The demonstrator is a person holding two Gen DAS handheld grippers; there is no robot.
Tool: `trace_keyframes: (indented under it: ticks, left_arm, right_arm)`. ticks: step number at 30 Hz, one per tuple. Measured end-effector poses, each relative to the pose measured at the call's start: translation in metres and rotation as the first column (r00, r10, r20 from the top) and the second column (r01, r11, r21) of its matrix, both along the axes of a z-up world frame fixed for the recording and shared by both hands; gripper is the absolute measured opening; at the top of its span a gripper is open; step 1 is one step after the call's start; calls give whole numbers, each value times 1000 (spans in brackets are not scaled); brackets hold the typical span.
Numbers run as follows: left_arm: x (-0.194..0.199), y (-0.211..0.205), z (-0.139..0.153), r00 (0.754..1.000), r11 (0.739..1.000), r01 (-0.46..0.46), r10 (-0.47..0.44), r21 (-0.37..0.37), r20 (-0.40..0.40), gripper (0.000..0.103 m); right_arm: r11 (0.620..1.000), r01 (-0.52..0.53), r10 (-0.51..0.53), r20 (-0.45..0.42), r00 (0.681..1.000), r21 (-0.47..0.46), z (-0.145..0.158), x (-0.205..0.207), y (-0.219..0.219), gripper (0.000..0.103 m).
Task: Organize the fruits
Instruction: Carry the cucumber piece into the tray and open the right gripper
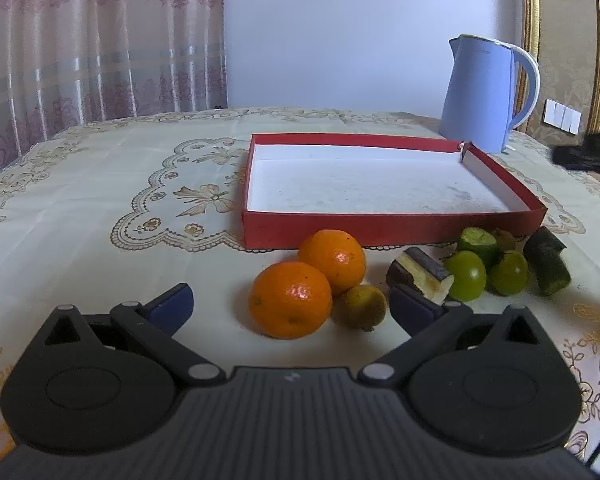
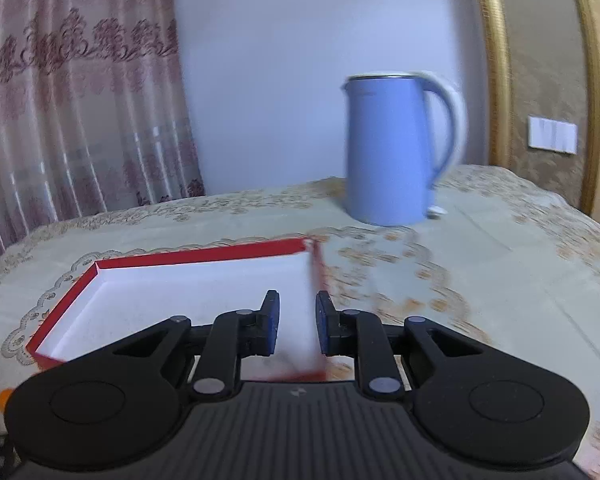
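Observation:
Two oranges (image 1: 291, 299) (image 1: 333, 260) lie on the tablecloth just in front of the shallow red box (image 1: 380, 229). Beside them are a small yellow-green citrus (image 1: 364, 306), a cut dark-skinned piece (image 1: 420, 274), two green round fruits (image 1: 466, 275) (image 1: 508, 273) and dark green cut pieces (image 1: 548, 266). My left gripper (image 1: 292, 306) is open wide, its fingers either side of the near orange and the small citrus. My right gripper (image 2: 298, 322) is open with a narrow gap, above the right wall of the red box (image 2: 314, 280), holding nothing.
A blue kettle (image 1: 482, 92) stands behind the box at the right, also in the right wrist view (image 2: 392, 148). The floral tablecloth (image 1: 120, 184) covers the table. Curtains hang behind at left. A dark object (image 1: 588, 154) shows at the right edge.

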State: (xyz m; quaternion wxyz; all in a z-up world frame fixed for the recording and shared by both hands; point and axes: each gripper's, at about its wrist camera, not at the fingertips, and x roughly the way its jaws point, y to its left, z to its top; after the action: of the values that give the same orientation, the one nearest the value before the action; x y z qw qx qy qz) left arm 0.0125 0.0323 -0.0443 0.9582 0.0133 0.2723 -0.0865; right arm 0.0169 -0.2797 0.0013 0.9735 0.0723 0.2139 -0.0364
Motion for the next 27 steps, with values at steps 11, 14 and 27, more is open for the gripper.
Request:
trace_keyframes:
  ticks: [11, 14, 27]
  left_arm:
    - [-2, -1, -1, 1000, 1000, -11, 11, 8, 8, 103]
    - [-2, -2, -1, 1000, 1000, -12, 12, 12, 8, 103]
    - [-2, -1, -1, 1000, 1000, -12, 12, 15, 6, 103]
  right_arm:
    - [987, -106, 123, -145, 982, 118, -40, -43, -4, 20]
    - [980, -171, 184, -146, 972, 98, -41, -52, 13, 21]
    - [981, -192, 187, -166, 968, -12, -55, -32, 53, 32]
